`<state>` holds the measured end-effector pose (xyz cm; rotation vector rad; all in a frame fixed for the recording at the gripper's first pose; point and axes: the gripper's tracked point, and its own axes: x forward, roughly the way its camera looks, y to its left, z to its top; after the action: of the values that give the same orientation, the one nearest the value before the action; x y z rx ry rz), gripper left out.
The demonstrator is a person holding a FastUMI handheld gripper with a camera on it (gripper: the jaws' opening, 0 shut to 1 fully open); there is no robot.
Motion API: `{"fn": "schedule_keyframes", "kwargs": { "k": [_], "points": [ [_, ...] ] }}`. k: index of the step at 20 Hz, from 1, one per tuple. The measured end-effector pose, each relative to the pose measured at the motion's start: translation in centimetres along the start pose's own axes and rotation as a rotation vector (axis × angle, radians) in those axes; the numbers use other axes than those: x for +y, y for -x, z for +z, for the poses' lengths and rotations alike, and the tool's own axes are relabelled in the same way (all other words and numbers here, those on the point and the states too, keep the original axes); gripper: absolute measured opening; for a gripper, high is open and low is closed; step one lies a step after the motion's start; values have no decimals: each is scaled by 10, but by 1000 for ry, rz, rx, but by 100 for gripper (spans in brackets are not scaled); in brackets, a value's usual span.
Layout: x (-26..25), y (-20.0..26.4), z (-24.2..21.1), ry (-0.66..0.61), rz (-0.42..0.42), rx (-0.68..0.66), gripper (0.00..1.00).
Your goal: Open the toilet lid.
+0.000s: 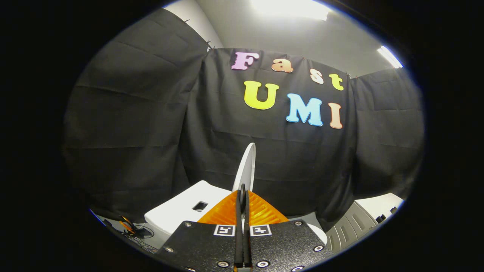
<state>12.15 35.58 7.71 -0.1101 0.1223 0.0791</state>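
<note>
The tongs [243, 193] sit at the bottom centre of the frame, pointing up and away from the camera; their two fingers [239, 211] are drawn together with just a thin dark seam between them. A narrow white edge rises from between their tips; whether both fingers press on it cannot be told. The flat plates behind the fingers spread across the lower middle, each carrying a small square marker.
</note>
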Motion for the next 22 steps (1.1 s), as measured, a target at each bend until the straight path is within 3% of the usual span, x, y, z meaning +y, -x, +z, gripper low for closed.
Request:
{"fn": "schedule_keyframes", "kwargs": {
  "k": [8, 22],
  "points": [
    [38, -8, 5, 26, 81, -6, 0],
    [94, -22, 5, -74, 252, 18, 1]
  ]
}}
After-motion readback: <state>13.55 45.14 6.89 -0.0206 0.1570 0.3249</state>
